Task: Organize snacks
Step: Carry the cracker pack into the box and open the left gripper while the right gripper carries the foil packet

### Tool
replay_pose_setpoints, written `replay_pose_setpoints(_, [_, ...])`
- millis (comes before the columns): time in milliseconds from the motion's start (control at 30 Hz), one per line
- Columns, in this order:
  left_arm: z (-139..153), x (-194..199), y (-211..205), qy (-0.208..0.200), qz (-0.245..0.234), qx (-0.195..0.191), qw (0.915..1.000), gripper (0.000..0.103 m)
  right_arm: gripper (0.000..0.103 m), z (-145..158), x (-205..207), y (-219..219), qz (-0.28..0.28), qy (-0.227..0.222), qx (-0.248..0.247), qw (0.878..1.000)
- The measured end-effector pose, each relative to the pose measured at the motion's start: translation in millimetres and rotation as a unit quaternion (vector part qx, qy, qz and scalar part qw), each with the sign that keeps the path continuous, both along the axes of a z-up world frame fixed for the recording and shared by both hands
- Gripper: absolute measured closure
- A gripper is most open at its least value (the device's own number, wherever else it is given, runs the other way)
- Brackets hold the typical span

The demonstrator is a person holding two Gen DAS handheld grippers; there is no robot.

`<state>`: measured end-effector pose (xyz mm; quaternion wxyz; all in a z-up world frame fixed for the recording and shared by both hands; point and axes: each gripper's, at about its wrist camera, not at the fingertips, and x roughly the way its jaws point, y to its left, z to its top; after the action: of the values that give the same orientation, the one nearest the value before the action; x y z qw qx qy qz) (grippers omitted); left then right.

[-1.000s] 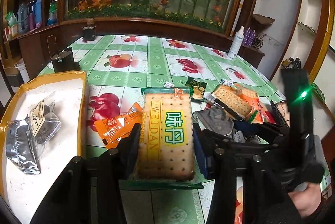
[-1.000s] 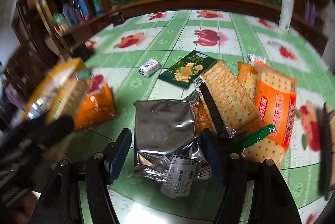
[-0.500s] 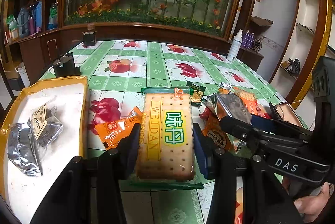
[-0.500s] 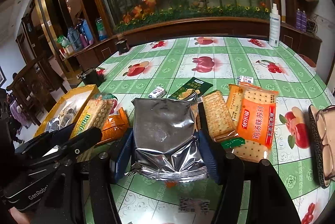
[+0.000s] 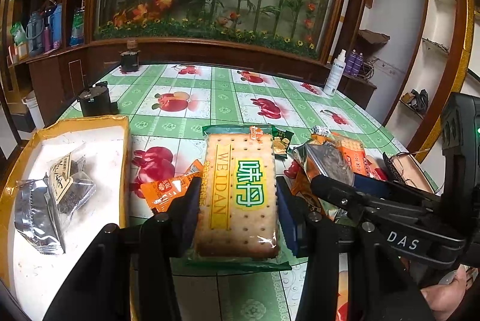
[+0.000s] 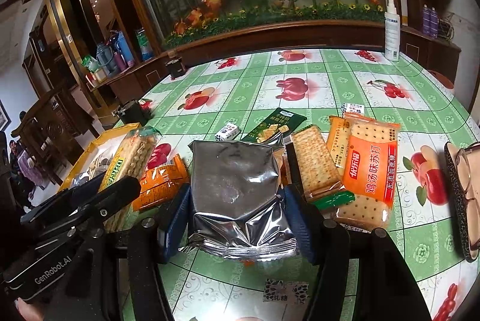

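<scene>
My left gripper (image 5: 238, 202) is shut on a long WEIDAN cracker pack (image 5: 240, 171), held flat above the tablecloth. Left of it stands a yellow-rimmed box (image 5: 127, 158) with a silver packet (image 5: 33, 213) and a dark tea packet (image 5: 70, 181) inside. My right gripper (image 6: 237, 214) is shut on a crinkled silver foil pack (image 6: 234, 177), lifted over the pile of snacks. In the right wrist view the left gripper (image 6: 120, 192) with its cracker pack (image 6: 129, 158) shows at the left, beside the box (image 6: 87, 149).
On the table lie orange snack bags (image 6: 162, 183), a bare cracker pack (image 6: 313, 162), an orange cracker pack (image 6: 370, 171), a green packet (image 6: 274, 124), small wrapped candies (image 6: 228, 131) and a glasses case (image 6: 462, 195). A spray bottle (image 6: 391, 29) and black tins (image 5: 94, 101) stand farther back.
The right gripper has risen with the silver pack and tilted up, so more of the table shows. The left gripper with the cracker pack has stayed put.
</scene>
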<state>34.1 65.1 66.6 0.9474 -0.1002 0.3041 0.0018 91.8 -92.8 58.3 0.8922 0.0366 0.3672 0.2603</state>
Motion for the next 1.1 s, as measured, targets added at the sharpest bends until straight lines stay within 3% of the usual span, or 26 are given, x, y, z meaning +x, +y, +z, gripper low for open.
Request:
replay_pose_setpoints(333, [6.1,-7.3,3.7,-0.016,0.004,-0.006,0.9999,0.057,0.037,3.4,-5.3,4.8,0.007,-0.007,0.003,1.000])
replay_pose_setpoints(533, [19.5,-27.6,19.9,-0.047,0.018,-0.019,0.9986,0.057,0.037,10.8,-18.3,16.4,0.021,-0.025,0.008,0.999])
replay_pose_setpoints(800, [27.3,-61.6,66.5,-0.059,0.065,-0.069,0.9938,0.057,0.037,15.7,-36.3,41.5,0.061,-0.049,0.004,0.997])
replay_pose_setpoints(967, [26.7,-92.3,100.2,-0.043,0.090,-0.082,0.9916,0.057,0.036,20.7,-48.8,58.8,0.091,-0.039,0.033,0.995])
replay_pose_setpoints(1100, [16.4,-119.2,121.6,-0.024,0.118,-0.070,0.9903,0.057,0.036,22.6,-67.9,84.2,0.129,-0.034,0.038,0.990])
